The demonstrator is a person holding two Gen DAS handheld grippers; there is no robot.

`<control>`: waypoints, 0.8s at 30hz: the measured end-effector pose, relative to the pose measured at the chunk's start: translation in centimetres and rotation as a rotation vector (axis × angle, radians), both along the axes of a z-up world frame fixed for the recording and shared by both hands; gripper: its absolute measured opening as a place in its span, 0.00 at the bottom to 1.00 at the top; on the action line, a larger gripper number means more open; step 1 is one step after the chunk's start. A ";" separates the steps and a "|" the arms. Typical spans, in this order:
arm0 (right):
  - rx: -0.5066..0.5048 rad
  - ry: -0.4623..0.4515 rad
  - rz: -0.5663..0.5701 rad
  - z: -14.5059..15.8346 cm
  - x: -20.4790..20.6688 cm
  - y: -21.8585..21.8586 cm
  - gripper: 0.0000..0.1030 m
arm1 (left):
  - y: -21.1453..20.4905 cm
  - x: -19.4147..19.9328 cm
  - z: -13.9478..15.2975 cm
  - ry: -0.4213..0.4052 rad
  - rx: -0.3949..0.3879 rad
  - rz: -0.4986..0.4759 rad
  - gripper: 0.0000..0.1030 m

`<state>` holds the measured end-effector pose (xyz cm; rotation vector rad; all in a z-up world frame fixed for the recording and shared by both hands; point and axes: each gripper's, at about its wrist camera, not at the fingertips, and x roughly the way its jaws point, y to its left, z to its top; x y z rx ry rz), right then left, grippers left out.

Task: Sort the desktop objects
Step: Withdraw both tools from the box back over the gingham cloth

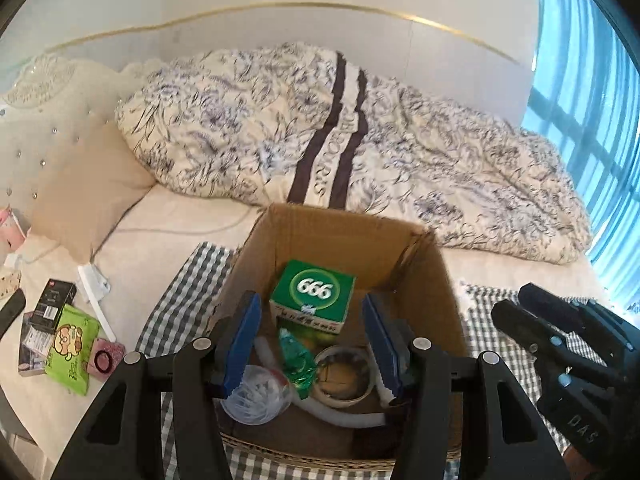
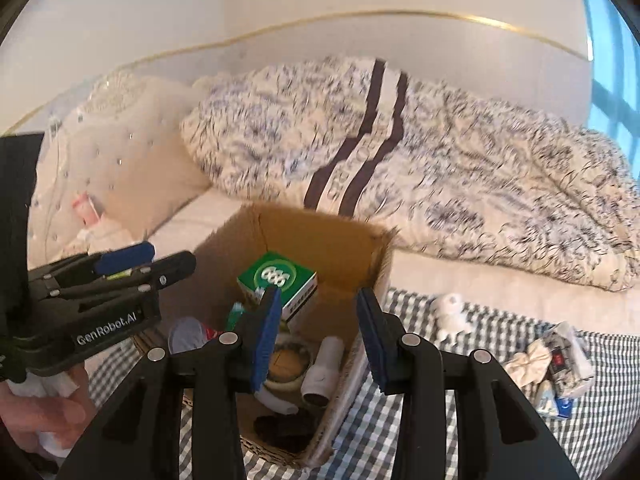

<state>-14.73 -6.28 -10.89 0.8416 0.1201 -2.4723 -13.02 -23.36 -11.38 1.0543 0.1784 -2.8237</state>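
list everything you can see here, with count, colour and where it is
cardboard box: 1, brown, open, on the checked cloth
green box: 1, green and white, marked 666, inside the cardboard box
tape roll: 1, beige, inside the cardboard box
plastic bag: 1, clear, inside the cardboard box
checked cloth: 1, grey and white, under the cardboard box
wipes pack: 1, green, left of the cloth
black box: 1, black, beside the wipes pack
quilt: 1, cream with blue flowers, on the bed behind
pillow: 1, tan, by the headboard
left hand-held gripper: 1, black with blue pads, open over the cardboard box
right hand-held gripper: 1, same colours, open
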 end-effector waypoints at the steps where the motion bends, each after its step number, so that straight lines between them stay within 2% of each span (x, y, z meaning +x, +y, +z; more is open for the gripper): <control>1: -0.008 0.017 -0.006 0.5 0.2 0.5 0.37 | 0.4 0.2 0.4 0.013 -0.005 -0.009 0.54; 6: -0.045 0.102 -0.042 2.4 1.6 2.7 0.42 | 2.6 1.5 2.5 0.105 -0.031 -0.039 0.61; 10: -0.070 0.132 -0.068 3.3 2.5 4.6 0.43 | 4.3 2.3 4.1 0.167 -0.046 -0.062 0.64; 12: -0.075 0.141 -0.081 3.7 2.9 5.5 0.48 | 5.1 2.8 4.8 0.188 -0.050 -0.073 0.73; 15: -0.066 0.164 -0.107 4.2 3.5 6.8 0.56 | 6.5 3.3 5.5 0.221 -0.055 -0.094 0.79; 24: -0.071 0.188 -0.173 4.8 4.8 11.4 0.64 | 11.0 4.1 6.7 0.269 -0.057 -0.145 1.00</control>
